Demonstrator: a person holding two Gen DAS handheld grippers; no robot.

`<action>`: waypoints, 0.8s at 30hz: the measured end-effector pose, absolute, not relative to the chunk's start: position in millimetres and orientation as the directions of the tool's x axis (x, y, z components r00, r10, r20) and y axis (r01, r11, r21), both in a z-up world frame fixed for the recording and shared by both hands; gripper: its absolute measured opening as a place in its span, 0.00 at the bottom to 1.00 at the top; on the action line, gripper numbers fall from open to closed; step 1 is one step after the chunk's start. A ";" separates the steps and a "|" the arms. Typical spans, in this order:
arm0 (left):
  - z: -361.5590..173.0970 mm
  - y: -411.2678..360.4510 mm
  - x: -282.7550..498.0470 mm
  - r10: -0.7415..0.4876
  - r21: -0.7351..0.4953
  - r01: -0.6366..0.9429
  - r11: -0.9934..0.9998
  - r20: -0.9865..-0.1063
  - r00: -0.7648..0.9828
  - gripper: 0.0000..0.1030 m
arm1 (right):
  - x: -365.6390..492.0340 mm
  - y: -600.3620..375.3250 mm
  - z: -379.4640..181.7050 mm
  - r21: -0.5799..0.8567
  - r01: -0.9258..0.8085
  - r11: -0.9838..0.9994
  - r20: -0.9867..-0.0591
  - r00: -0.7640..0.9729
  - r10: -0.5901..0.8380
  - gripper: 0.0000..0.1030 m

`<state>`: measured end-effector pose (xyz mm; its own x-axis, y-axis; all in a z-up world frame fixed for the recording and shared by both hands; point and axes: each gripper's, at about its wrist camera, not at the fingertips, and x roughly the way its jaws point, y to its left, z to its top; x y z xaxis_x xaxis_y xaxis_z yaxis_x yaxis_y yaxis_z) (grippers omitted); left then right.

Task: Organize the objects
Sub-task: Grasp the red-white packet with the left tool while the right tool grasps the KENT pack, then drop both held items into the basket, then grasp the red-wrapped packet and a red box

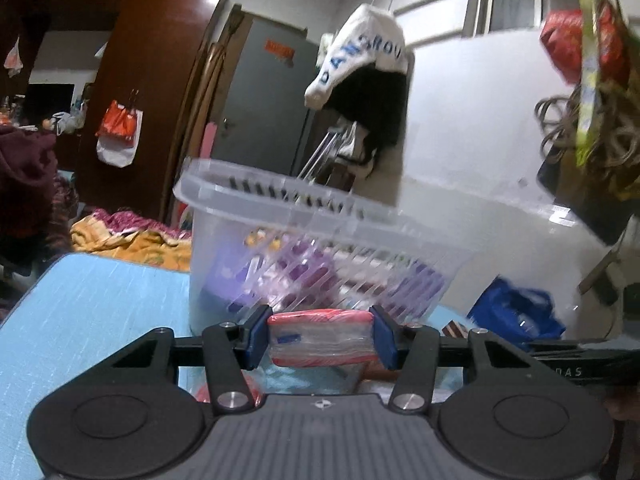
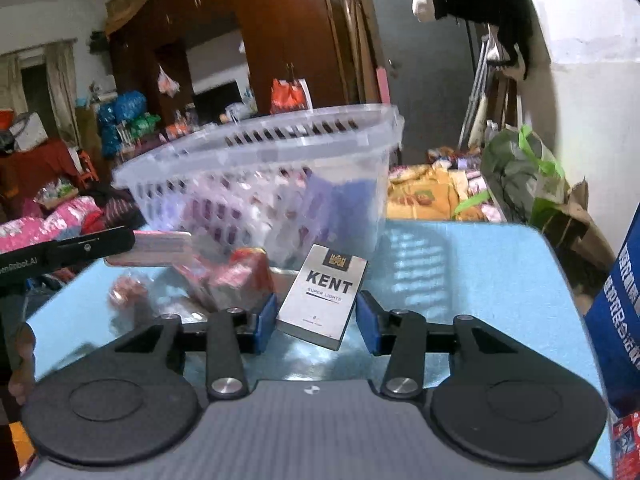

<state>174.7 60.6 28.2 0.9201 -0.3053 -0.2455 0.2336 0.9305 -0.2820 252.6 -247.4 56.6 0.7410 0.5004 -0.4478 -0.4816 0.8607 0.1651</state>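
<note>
A clear plastic basket [image 1: 304,240] [image 2: 264,152] holding several packets stands on the light blue table [image 1: 80,312] [image 2: 460,264]. My left gripper [image 1: 320,338] is shut on a red and white wrapped packet [image 1: 320,340], held just in front of the basket's wall. It also shows at the left of the right wrist view [image 2: 160,248] with the packet. My right gripper [image 2: 316,320] is open around a silver KENT cigarette pack [image 2: 320,300] that lies on the table; the pads stand apart from its sides. Red packets [image 2: 240,280] lie left of the pack.
A blue box [image 2: 620,312] stands at the table's right edge. A blue bag [image 1: 516,312] lies past the basket. Clothes and bags crowd the bed and floor behind. A hat [image 1: 360,56] hangs on the wall above.
</note>
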 end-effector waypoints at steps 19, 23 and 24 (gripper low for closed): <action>104.5 77.0 252.8 -0.275 -0.406 0.168 0.898 -0.221 0.936 0.77 | 292.9 -166.4 143.0 -0.009 -0.532 0.847 -0.294 0.811 0.506 0.91; 102.8 85.2 191.5 -0.260 -0.328 0.200 0.923 -0.150 0.954 0.89 | 253.1 -194.8 127.6 0.042 -0.552 0.833 -0.241 0.803 0.545 1.00; 98.2 85.9 176.5 -0.255 -0.305 0.203 0.930 -0.139 0.957 0.92 | 247.4 -200.4 116.1 0.038 -0.566 0.823 -0.249 0.792 0.557 0.98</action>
<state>176.5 85.9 98.2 0.9569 -0.2549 -0.1391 0.2035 0.9303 -0.3050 247.3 -200.4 116.1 0.7924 0.5567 -0.2492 -0.5663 0.8233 0.0385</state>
